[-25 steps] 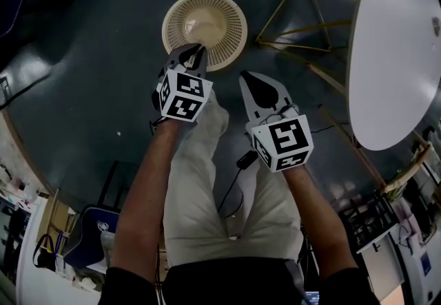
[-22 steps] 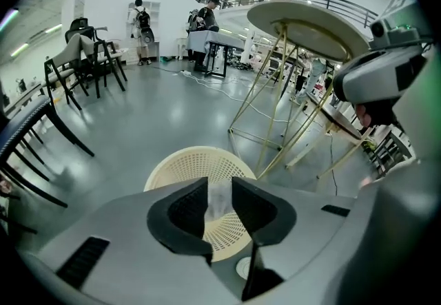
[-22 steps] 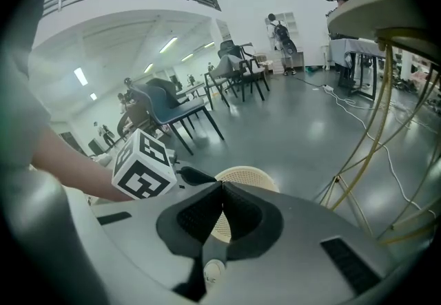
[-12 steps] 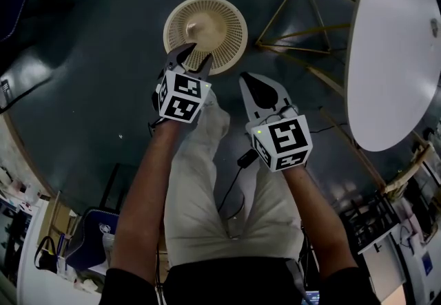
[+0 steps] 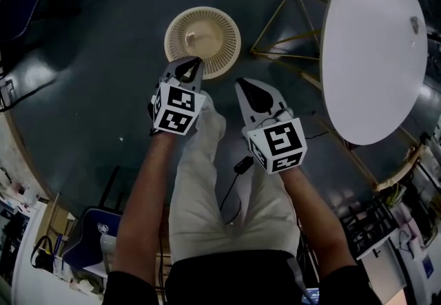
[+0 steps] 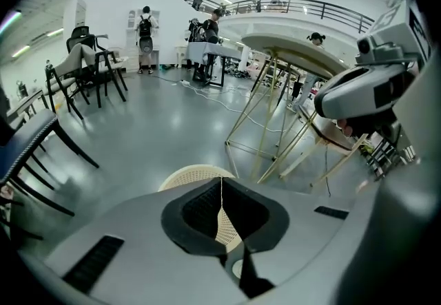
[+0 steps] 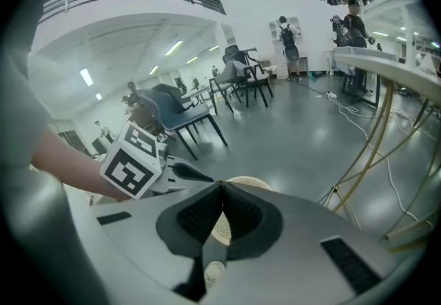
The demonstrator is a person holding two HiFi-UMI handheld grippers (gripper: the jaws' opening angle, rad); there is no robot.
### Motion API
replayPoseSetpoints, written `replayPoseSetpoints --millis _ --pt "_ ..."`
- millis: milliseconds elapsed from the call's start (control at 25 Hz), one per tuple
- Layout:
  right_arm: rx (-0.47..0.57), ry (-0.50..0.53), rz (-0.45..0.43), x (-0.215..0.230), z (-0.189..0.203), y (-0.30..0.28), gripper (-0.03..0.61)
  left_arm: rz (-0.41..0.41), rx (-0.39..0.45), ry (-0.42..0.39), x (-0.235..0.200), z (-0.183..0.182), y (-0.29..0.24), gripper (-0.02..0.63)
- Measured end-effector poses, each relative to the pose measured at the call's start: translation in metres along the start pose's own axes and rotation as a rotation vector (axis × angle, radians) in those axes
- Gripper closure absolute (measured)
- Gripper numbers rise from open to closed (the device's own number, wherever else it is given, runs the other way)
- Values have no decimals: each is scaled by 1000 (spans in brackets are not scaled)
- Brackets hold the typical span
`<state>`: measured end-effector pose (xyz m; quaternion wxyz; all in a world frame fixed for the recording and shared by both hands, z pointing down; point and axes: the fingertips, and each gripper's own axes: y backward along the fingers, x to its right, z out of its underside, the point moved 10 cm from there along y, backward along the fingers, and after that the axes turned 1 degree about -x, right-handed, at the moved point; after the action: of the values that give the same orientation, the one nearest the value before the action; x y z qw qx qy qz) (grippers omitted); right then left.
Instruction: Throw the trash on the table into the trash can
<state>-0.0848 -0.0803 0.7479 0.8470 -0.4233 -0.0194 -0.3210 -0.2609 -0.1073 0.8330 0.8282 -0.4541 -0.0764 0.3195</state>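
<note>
A: Grey floor (image 5: pixel 89 111) all round. Where is the trash can (image 5: pixel 229 23)?
B: It stands near the white table (image 5: pixel 372 56), cream and latticed, a pale lump (image 5: pixel 200 36) inside.
A: And the jaws?
B: Those of the left gripper (image 5: pixel 195 62), pointing at the can's near rim, have just been closing and now meet on nothing. Those of the right gripper (image 5: pixel 242 83), just beside, are pressed together, empty too.

Cream mesh trash can (image 5: pixel 224 24) upright on the dark floor, near the round white table (image 5: pixel 372 56)
</note>
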Motion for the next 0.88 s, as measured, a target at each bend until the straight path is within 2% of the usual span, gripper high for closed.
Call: replayPoseSetpoints --millis 280,520,880 --pt "20 24 -18 -7 -22 34 560 16 36 3 22 -26 43 597" --pt "26 37 -22 -15 -45 74 560 31 98 46 51 -51 93 598" --pt "70 71 -9 -9 -94 146 560 23 225 57 100 -124 164 598"
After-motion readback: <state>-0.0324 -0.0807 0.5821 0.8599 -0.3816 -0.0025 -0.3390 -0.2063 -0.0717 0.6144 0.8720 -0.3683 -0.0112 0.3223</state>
